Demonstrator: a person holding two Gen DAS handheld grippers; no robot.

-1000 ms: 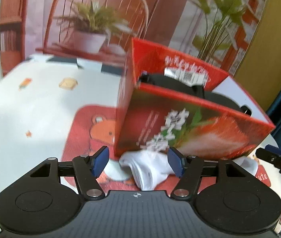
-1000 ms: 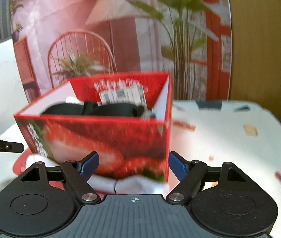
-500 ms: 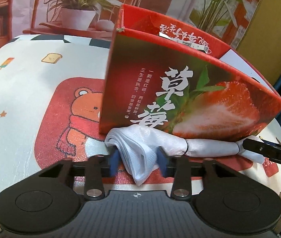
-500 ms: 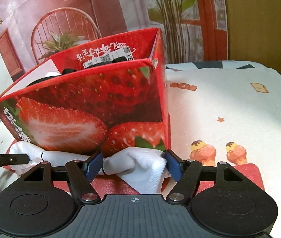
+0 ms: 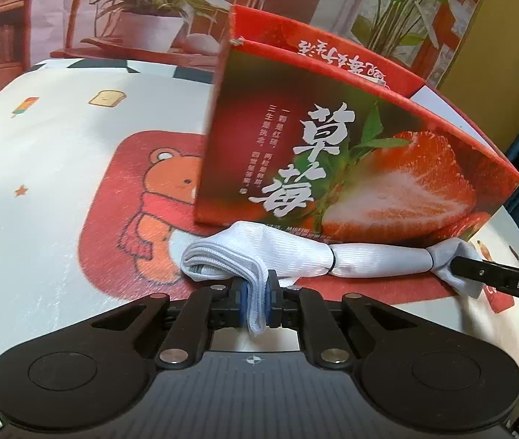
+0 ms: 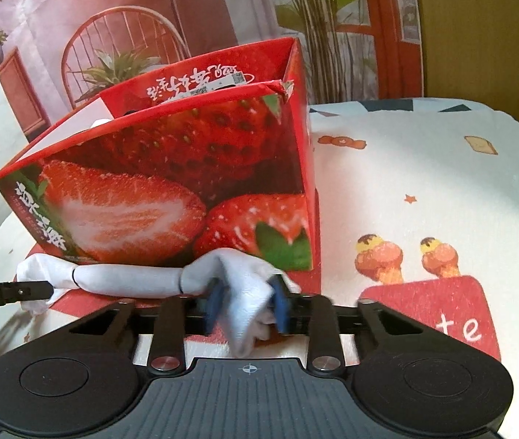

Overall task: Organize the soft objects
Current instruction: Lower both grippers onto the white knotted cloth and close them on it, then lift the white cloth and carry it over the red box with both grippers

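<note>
A white sock bundle (image 5: 365, 261), tied with black bands, lies on the red bear mat in front of the red strawberry box (image 5: 350, 168). My left gripper (image 5: 257, 298) is shut on the bundle's left end. My right gripper (image 6: 248, 305) is shut on the bundle's right end (image 6: 248, 285), its blue pads blurred. The bundle (image 6: 131, 274) stretches between the two grippers. The box (image 6: 171, 190) is open on top; dark items show just inside its rim. Each gripper's tip shows at the edge of the other's view.
The table has a white cloth with cartoon prints (image 5: 58, 168) and a red bear mat (image 5: 142, 219). A backdrop with a printed chair and plants (image 6: 120, 58) stands behind the box. Open cloth lies right of the box (image 6: 424, 168).
Both grippers came down from above the box to the sock bundle. The left closed fully on its left end. The right closed on its right end.
</note>
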